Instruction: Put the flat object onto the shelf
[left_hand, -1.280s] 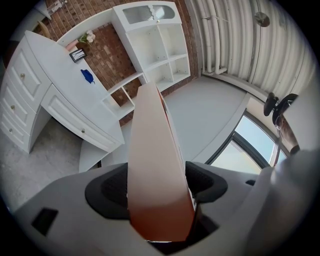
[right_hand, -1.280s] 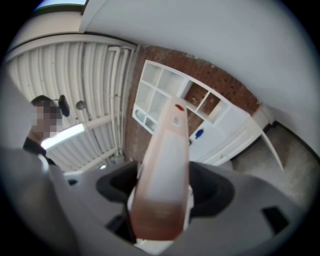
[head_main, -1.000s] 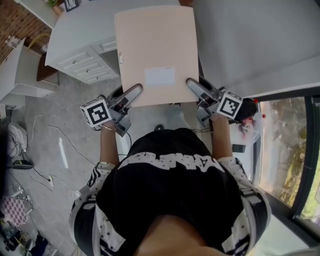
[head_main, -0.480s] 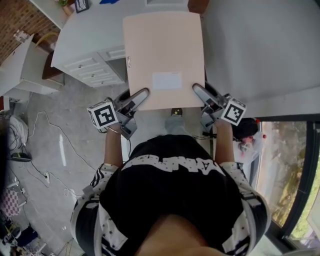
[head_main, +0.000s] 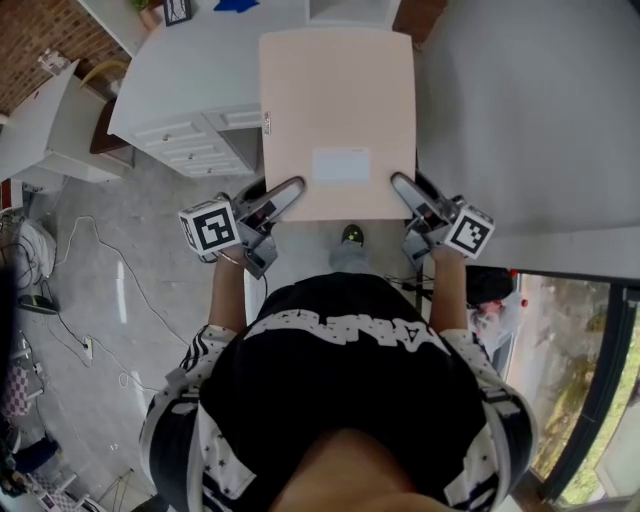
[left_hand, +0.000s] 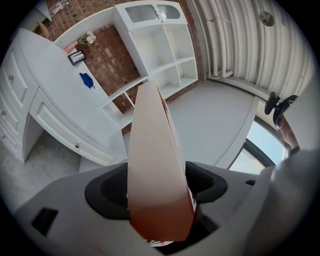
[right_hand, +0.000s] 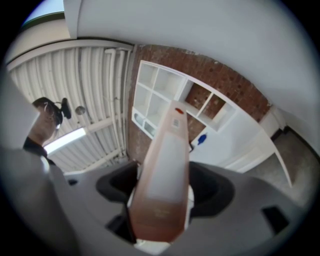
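Observation:
A flat tan cardboard box (head_main: 338, 120) with a pale label is held level in front of the person, above the white desk. My left gripper (head_main: 283, 194) is shut on its near left corner and my right gripper (head_main: 407, 193) is shut on its near right corner. In the left gripper view the box (left_hand: 156, 165) runs edge-on between the jaws toward a white cubby shelf (left_hand: 160, 55) on a brick wall. In the right gripper view the box (right_hand: 165, 175) points at the same shelf (right_hand: 175, 100).
A white desk with drawers (head_main: 180, 110) lies ahead on the left, with a small framed picture (head_main: 178, 10) and a blue item (head_main: 236, 5) at its back. A white wall panel (head_main: 530, 110) fills the right. Cables (head_main: 100, 300) trail on the grey floor.
The person has stepped forward: the desk and shelf have come nearer, and the box and both grippers sit slightly further right in the head view. Both grips are unchanged.

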